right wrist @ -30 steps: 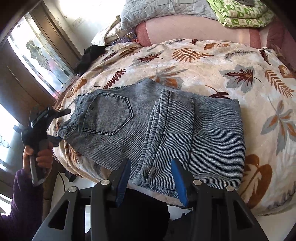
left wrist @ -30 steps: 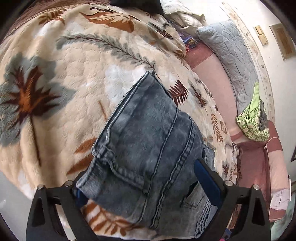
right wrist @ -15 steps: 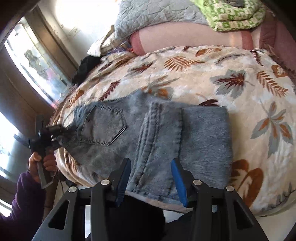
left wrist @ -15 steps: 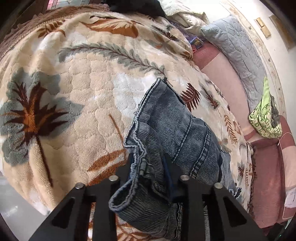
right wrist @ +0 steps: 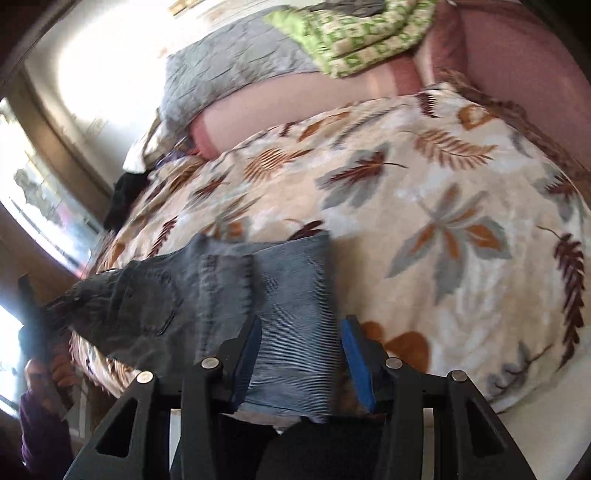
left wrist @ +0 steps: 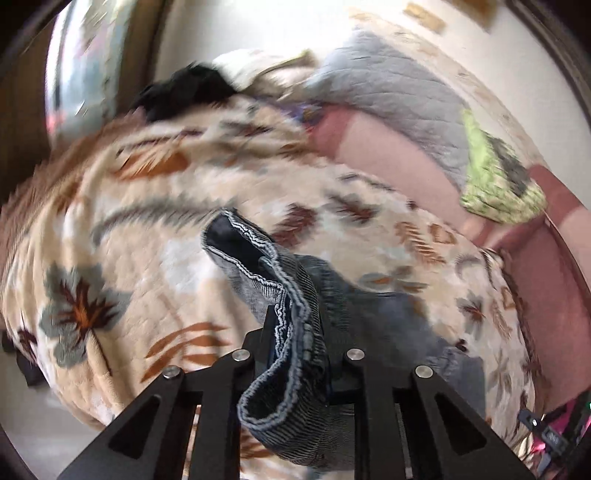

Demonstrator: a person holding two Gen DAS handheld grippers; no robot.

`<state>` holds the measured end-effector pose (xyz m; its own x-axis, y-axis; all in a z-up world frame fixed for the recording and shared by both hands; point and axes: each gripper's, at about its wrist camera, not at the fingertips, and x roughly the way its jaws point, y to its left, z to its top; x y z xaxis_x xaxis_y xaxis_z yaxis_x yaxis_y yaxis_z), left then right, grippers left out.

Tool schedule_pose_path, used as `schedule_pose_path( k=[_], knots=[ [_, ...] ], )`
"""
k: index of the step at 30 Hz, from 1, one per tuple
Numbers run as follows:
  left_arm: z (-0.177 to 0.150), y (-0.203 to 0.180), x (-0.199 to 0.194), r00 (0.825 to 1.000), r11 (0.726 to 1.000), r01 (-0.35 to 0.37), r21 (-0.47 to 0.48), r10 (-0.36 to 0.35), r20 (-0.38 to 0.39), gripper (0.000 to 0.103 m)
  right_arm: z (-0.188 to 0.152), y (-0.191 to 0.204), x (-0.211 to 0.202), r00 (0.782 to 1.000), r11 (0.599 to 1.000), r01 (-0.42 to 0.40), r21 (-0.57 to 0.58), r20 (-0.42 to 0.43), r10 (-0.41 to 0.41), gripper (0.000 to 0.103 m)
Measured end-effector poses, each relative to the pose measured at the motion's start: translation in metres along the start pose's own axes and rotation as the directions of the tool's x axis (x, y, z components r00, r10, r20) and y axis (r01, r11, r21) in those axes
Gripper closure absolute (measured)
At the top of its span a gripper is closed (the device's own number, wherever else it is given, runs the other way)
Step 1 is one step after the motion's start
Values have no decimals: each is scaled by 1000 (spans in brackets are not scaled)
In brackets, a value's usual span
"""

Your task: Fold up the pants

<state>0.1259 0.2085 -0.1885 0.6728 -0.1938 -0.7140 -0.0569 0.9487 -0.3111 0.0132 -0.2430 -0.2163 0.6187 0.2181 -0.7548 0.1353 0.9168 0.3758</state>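
pants (right wrist: 258, 291) on blanket (right wrist: 424, 221) — pillows (right wrist: 236, 70) behind it.

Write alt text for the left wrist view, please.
The left gripper is shut on the waistband of grey-blue jeans, lifting it off a cream leaf-print blanket. Behind lie a grey quilted pillow and green folded cloth; the image is motion-blurred.

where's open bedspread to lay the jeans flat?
Open bedspread lies right of the jeans, out to the maroon cushion, and behind them up to the pink bolster. More sits left of the lifted waistband. Crowded: the headboard side, with grey pillow, green blanket and black garment.
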Motion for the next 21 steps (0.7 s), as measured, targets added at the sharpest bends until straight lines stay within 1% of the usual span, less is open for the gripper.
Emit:
schedule_pose_path(
  k=[3,6,9,10,12,15,17,18,21],
  knots=[
    [2,-33,-17,999,997,25,70,-26,19,84,0,-16,-5,1000,999,10,31,16,-11,54],
    [-1,-69,-32,998,988,39,150,-45,33,85,-1,-32,-10,999,998,10,65,32,-12,54],
    [-9,-105,-44,996,973,71,220,-80,32,85,-3,-48,-15,999,995,12,96,48,-17,54],
    [-15,-122,-48,995,964,87,251,-98,29,85,-4,-54,-17,998,994,14,107,53,-20,54],
    [-23,-143,-51,993,951,107,291,-117,19,85,-5,-67,-20,998,991,19,131,61,-27,54],
    [-41,-184,-51,987,921,156,356,-162,-14,85,-8,-86,-25,997,985,29,171,71,-42,54],
    [-58,-216,-42,980,896,199,396,-191,-59,85,-9,-99,-28,996,980,36,197,77,-52,54],
    [-64,-227,-37,978,889,210,408,-197,-73,85,-10,-104,-29,995,977,40,208,78,-57,54],
    [-96,-267,-3,968,861,249,445,-202,-149,84,-13,-119,-32,994,970,53,239,79,-74,54]
  ],
)
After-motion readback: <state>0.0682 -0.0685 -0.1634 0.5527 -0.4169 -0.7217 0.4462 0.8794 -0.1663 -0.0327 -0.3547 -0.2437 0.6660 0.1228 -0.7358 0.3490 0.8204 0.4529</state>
